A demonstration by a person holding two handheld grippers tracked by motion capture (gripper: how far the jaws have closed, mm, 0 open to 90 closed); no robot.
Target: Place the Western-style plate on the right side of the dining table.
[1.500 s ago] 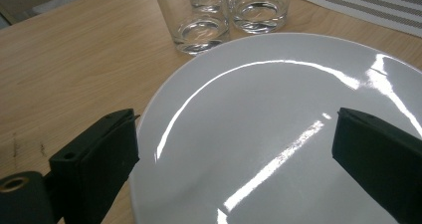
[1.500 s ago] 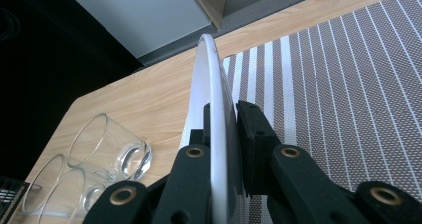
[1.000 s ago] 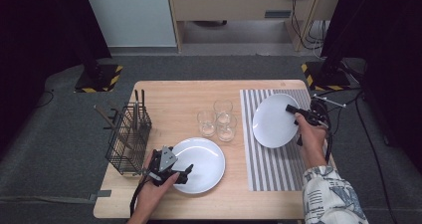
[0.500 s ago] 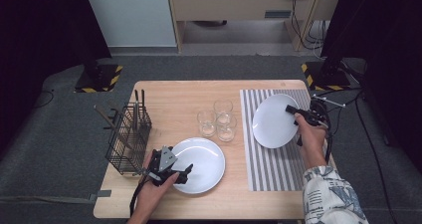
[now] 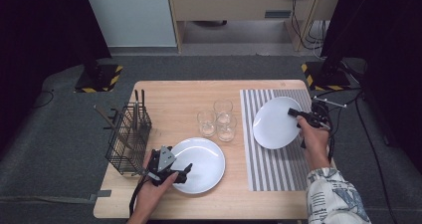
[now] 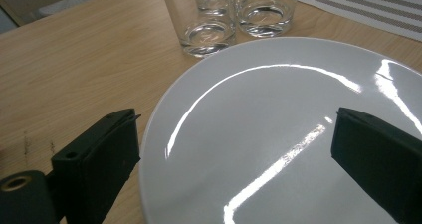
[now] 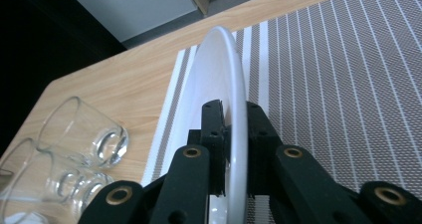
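Surface is light wood, striped mat on its right half. Right plate sits over the mat, pinched at its rim by the right tool, jaws closed on the edge; right gripper view shows the plate edge-on between them, tilted up. Left plate lies flat on the wood near the front edge; left tool is wide open, jaws straddling its rim, holding nothing.

To do it well: keep the right pinch firm and deep so the plate won't pivot, move it slowly, steer clear of the three glasses between the plates.

Hard to tell: whether the right plate's far edge touches the mat. Wire basket contents unclear, thin utensils maybe.
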